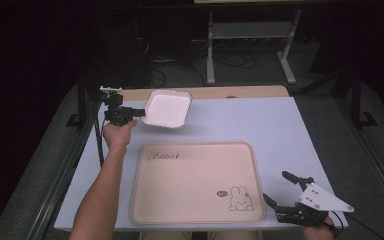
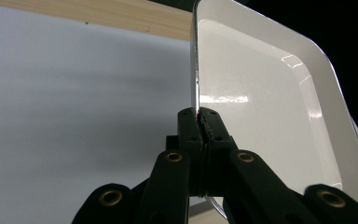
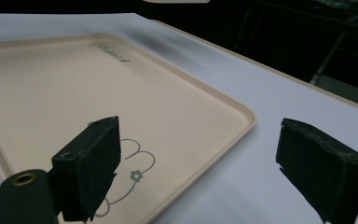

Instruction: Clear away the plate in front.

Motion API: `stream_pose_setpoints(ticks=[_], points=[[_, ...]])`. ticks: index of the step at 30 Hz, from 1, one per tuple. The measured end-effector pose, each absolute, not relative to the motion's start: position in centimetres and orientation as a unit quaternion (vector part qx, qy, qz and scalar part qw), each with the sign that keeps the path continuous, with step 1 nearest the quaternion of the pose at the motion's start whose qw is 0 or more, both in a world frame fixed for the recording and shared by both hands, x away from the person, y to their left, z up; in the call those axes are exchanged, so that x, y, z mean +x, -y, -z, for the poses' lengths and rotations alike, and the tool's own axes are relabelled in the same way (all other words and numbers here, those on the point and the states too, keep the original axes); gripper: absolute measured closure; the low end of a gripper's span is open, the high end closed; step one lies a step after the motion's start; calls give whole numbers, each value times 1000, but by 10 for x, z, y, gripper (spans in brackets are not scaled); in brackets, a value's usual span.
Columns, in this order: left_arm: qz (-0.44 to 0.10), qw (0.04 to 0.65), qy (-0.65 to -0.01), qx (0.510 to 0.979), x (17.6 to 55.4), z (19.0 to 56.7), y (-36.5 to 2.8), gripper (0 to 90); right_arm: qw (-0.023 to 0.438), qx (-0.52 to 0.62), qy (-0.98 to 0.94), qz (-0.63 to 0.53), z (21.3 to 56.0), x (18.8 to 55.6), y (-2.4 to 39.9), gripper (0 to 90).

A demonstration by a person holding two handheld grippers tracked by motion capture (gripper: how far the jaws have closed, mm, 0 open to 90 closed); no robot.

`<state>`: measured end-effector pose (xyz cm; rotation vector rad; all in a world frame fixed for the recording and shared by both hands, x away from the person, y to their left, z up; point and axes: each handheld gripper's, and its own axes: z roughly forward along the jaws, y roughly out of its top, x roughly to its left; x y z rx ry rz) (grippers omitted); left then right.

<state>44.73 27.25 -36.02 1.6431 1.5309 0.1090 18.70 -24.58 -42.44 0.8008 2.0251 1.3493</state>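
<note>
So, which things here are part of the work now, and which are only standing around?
In use:
- white dish, its rim pinched by the left gripper
- beige rabbit tray, probably
- right gripper, fingers apart, holding nothing

Just around:
- metal stand and cables behind the table

The high view looks forward and down from above the person's side, taking in the whole worktop (image 1: 290, 130) and the dark floor beyond. The left gripper view sits very close behind the left tool (image 2: 200, 122), facing along its jaws at the white dish (image 2: 261, 107) rim. The right gripper view rides low behind the right tool (image 3: 198, 163), sharing the beige rabbit tray (image 3: 74, 88) with the high view.
</note>
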Motion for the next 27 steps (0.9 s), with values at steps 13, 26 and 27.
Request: stream_pose_setpoints(ticks=[13, 26, 27], points=[[-52, 435, -593, 675, 432, 348, -277, 889, 285, 300, -758, -504, 425, 188, 246, 129], [-41, 447, -583, 678, 415, 349, -280, 889, 285, 303, -758, -503, 425, 188, 246, 129], [-41, 447, -583, 678, 415, 349, -280, 889, 286, 303, -758, -503, 425, 188, 246, 129]])
